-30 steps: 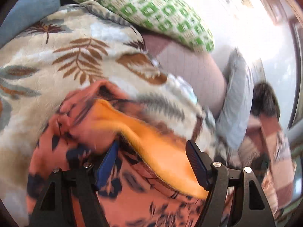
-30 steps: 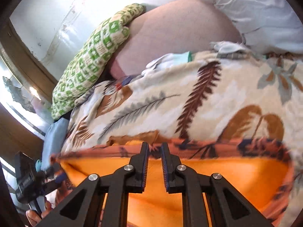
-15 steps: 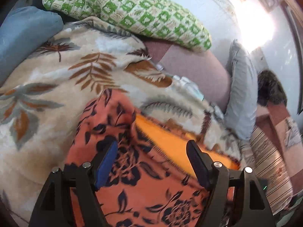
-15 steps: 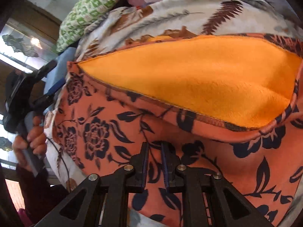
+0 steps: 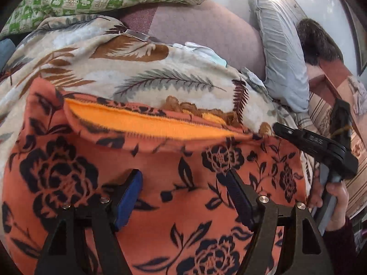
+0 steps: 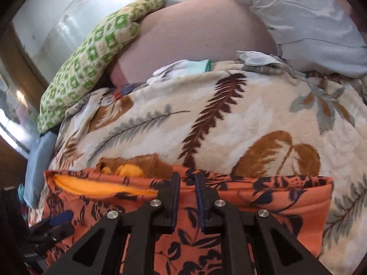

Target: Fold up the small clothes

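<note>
garment [image 5: 174,183]: we're seeing orange floral fleece lying on the leaf-print blanket [image 6: 229,119] on the bed; top edge is flipping over, showing the plain orange lining [image 5: 146,123].
handling: we're judging it soft, light and limp; it will sag and bunch.
left tool [image 5: 183,194]: jaws are standing wide over the garment, gripping nothing.
right tool [image 6: 187,197]: jaws are sitting nearly closed at the top edge; we can't tell if cloth is pinched.
grab point: we're suggesting the hem corners.

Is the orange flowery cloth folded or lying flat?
Folded, at least partly. The cloth has its far edge turned over, showing a strip of plain orange lining on the leaf blanket.
</note>
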